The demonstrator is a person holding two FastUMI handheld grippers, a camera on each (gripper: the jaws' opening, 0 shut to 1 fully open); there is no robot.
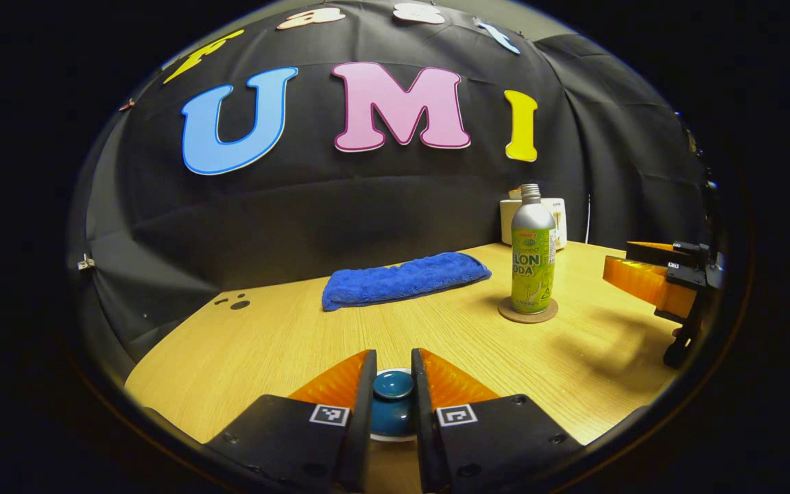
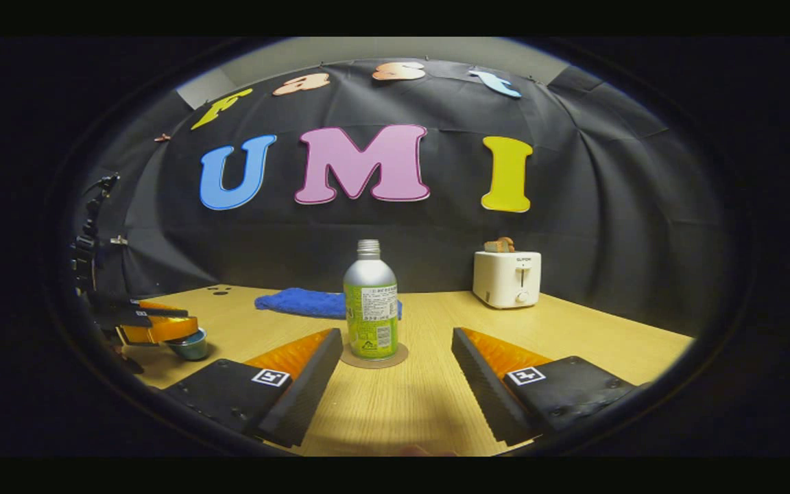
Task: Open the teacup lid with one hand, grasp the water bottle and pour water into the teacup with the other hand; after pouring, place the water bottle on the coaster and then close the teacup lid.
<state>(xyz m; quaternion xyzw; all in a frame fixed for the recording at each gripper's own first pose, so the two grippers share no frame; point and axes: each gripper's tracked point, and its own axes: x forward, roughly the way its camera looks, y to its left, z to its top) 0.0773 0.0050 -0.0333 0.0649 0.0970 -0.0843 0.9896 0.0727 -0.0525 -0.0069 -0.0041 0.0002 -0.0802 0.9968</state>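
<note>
Bottle (image 2: 370, 302) stands upright on its coaster (image 2: 374, 359) on the worktop (image 2: 573, 329); I see my right claw (image 2: 393, 374) spread wide, well short of it; my left claw (image 1: 392, 384) pinches the teacup lid's knob (image 1: 393, 384).

Hidden, cut-off and unclear parts

In the left gripper view, most of the teacup (image 1: 393, 412) is covered by the left gripper (image 1: 393, 374), so only the lid (image 1: 393, 385) and a sliver of rim are seen; whether the knob is pressed by both fingers cannot be told. The toaster (image 1: 559, 219) is largely hidden behind the water bottle (image 1: 533, 257), and the right gripper (image 1: 669, 274) is cut off by the picture's edge. In the right gripper view, part of the blue towel (image 2: 299, 302) is masked by the bottle, the coaster (image 2: 374, 360) is mostly covered by it, and the teacup is partly concealed beneath the far gripper.
</note>
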